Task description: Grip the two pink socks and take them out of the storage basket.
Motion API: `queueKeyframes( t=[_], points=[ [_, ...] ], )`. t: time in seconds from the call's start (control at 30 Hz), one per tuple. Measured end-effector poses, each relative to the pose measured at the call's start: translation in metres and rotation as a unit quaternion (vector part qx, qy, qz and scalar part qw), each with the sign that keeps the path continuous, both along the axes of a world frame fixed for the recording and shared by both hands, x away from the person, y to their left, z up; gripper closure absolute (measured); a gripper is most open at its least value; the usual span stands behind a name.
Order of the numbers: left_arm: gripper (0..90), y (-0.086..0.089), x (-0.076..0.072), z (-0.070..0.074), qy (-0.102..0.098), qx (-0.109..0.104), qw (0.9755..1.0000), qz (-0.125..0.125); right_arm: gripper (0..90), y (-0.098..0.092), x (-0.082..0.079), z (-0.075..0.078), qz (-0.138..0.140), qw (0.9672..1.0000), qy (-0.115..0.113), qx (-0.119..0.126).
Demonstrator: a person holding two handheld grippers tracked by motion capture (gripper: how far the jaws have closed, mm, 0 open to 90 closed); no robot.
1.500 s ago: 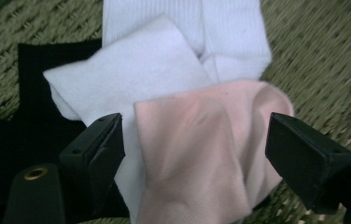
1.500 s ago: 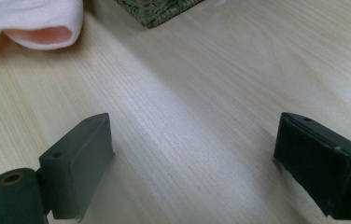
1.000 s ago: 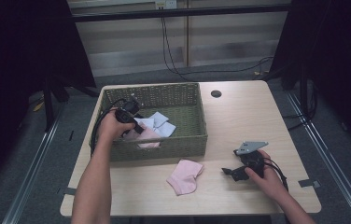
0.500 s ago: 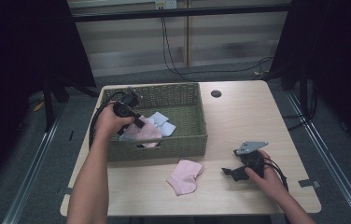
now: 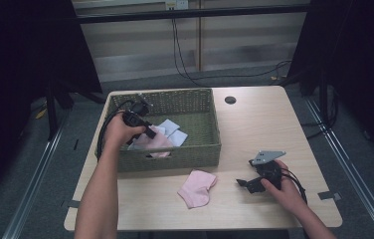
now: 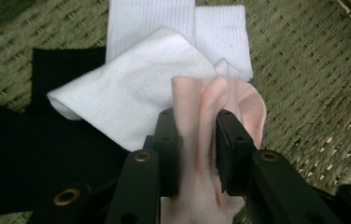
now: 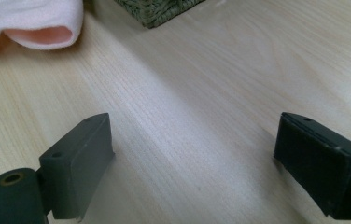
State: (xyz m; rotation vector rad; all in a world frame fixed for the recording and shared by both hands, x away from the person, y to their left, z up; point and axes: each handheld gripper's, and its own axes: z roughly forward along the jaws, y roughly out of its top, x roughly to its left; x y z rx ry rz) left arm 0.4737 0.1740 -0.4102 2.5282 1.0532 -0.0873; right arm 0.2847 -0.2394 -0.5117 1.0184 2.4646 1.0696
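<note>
Black claw (image 6: 197,154) with brass screws, trailing cable

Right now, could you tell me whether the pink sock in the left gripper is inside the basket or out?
Inside: the left gripper holds the pink sock over the basket floor.

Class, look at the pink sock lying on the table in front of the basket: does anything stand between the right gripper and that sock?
Nothing visible does. The right gripper rests on the table with open jaws facing the pink sock, and bare wood lies between them. The basket sits behind that stretch.
</note>
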Motion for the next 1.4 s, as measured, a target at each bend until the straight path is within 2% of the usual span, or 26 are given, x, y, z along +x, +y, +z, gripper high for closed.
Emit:
queueKeyframes(
  t=[0.1, 0.2, 0.43, 0.53, 0.6, 0.63, 0.67, 0.7, 0.73, 0.77, 0.9, 0.93, 0.97, 1.0, 1.1, 1.13, 1.37, 1.4],
  points=[
    [69.1, 0.002, 0.000, 0.000, -0.002, -0.003, 1.0000, 0.001, 10.7, 0.000, 0.000, 0.000, 0.000, 1.0000, 0.000, 0.000],
    [66.2, 0.003, -0.001, 0.002, -0.012, -0.002, 0.9999, 0.001, 10.7, 0.000, 0.000, 0.000, 0.000, 1.0000, 0.000, 0.000],
    [65.3, 0.004, -0.001, 0.001, -0.021, 0.001, 0.9998, 0.004, 10.7, 0.000, 0.000, 0.000, 0.000, 1.0000, 0.000, 0.000],
    [60.0, 0.004, 0.000, 0.002, -0.023, -0.004, 0.9997, 0.002, 10.7, 0.000, 0.000, 0.000, 0.000, 1.0000, 0.000, 0.000],
    [61.0, 0.005, 0.000, 0.002, -0.022, -0.002, 0.9997, 0.006, 10.7, 0.000, 0.000, 0.000, 0.000, 1.0000, 0.000, 0.000],
    [66.4, 0.005, 0.000, 0.002, -0.022, -0.002, 0.9997, 0.006, 10.7, 0.000, 0.000, 0.000, 0.000, 1.0000, 0.000, 0.000],
    [70.4, 0.006, 0.000, 0.003, -0.006, 0.001, 1.0000, 0.006, 10.7, 0.000, 0.000, 0.000, 0.000, 1.0000, 0.000, 0.000],
    [73.6, 0.006, 0.000, 0.003, -0.006, 0.001, 1.0000, 0.006, 10.7, 0.000, 0.000, 0.000, 0.000, 1.0000, 0.000, 0.000],
    [77.4, 0.006, 0.000, 0.004, 0.005, 0.003, 1.0000, 0.008, 10.7, 0.000, 0.000, 0.000, 0.000, 1.0000, 0.000, 0.000],
    [78.4, 0.007, -0.001, 0.006, 0.003, 0.001, 0.9999, 0.011, 10.7, 0.000, 0.000, 0.000, 0.000, 1.0000, 0.000, 0.000],
    [79.0, 0.005, -0.002, 0.014, 0.000, 0.000, 1.0000, 0.003, 10.7, 0.000, 0.000, 0.000, -0.001, 1.0000, 0.000, -0.001],
    [79.0, 0.004, -0.003, 0.021, 0.001, -0.006, 1.0000, -0.001, 10.7, 0.000, 0.000, 0.000, -0.001, 1.0000, 0.001, -0.001],
    [79.0, 0.004, -0.003, 0.021, 0.001, -0.006, 1.0000, -0.001, 10.7, 0.000, 0.000, 0.000, -0.001, 1.0000, 0.001, -0.001],
    [79.1, 0.003, -0.004, 0.029, 0.003, -0.015, 0.9999, -0.002, 10.7, 0.000, 0.000, 0.000, -0.001, 1.0000, 0.001, -0.001],
    [79.1, 0.002, -0.005, 0.037, 0.002, -0.015, 0.9999, -0.005, 10.7, 0.000, 0.000, 0.000, 0.000, 1.0000, -0.001, -0.001],
    [79.1, 0.001, -0.006, 0.044, 0.005, -0.019, 0.9998, -0.008, 10.7, 0.000, 0.000, 0.000, 0.000, 1.0000, -0.001, -0.001],
    [79.8, -0.004, -0.011, 0.063, 0.010, -0.036, 0.9992, -0.013, 10.7, 0.000, 0.000, 0.000, -0.001, 1.0000, 0.000, -0.001],
    [79.8, -0.007, -0.014, 0.071, 0.009, -0.041, 0.9990, -0.016, 10.7, 0.000, 0.000, 0.000, -0.001, 1.0000, 0.000, -0.001]
  ],
)
